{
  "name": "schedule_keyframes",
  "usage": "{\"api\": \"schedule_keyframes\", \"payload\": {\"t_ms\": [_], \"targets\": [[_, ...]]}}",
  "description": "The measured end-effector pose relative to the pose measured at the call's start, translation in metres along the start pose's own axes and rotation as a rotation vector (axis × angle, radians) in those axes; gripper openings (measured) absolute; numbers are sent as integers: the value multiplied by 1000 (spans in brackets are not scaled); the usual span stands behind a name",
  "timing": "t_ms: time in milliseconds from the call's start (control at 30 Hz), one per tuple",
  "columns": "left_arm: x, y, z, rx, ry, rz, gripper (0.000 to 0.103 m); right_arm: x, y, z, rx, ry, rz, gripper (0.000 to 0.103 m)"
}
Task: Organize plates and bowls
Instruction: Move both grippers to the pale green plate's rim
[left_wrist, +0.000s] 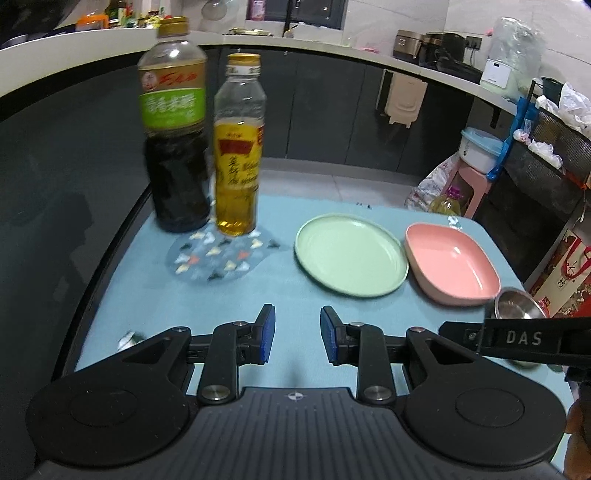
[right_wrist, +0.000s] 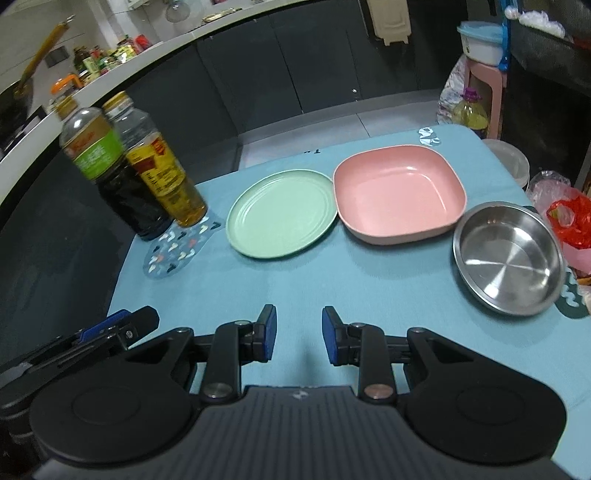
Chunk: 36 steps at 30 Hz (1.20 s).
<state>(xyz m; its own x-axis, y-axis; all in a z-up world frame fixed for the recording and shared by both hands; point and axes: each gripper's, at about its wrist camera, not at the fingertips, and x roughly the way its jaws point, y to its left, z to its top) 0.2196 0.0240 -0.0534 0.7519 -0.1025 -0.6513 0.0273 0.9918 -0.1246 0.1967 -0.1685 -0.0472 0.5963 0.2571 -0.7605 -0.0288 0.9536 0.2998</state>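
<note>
Three dishes lie in a row on the blue tablecloth (right_wrist: 332, 288): a round green plate (right_wrist: 282, 214), a square pink bowl (right_wrist: 399, 194) touching its right rim, and a steel bowl (right_wrist: 509, 262) at the right edge. My right gripper (right_wrist: 298, 332) is open and empty, hovering over bare cloth in front of the plate and pink bowl. My left gripper (left_wrist: 297, 334) is also open and empty, just short of the green plate (left_wrist: 351, 254). The pink bowl (left_wrist: 450, 264) sits beyond to the right. The steel bowl (left_wrist: 519, 304) is partly hidden behind a finger (left_wrist: 517, 338) of the right gripper.
A dark sauce bottle (left_wrist: 177, 147) and an oil bottle (left_wrist: 238, 147) stand at the back left, the oil bottle on a patterned mat (left_wrist: 218, 258). The table drops off at left and right. A red plastic bag (right_wrist: 569, 221) lies right of the steel bowl.
</note>
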Motion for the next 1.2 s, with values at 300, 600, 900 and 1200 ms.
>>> {"api": "schedule_keyframes", "payload": {"t_ms": [300, 600, 900, 1200], "targets": [[57, -2, 23, 6, 14, -50, 29, 39, -11, 32, 93, -4, 8, 35], [107, 5, 33, -67, 69, -48, 31, 81, -21, 48, 155, 26, 10, 35], [134, -1, 35, -57, 99, -47, 31, 102, -25, 55, 173, 18, -20, 35], [150, -7, 32, -40, 106, -44, 31, 111, -28, 57, 154, 11, -25, 34]]}}
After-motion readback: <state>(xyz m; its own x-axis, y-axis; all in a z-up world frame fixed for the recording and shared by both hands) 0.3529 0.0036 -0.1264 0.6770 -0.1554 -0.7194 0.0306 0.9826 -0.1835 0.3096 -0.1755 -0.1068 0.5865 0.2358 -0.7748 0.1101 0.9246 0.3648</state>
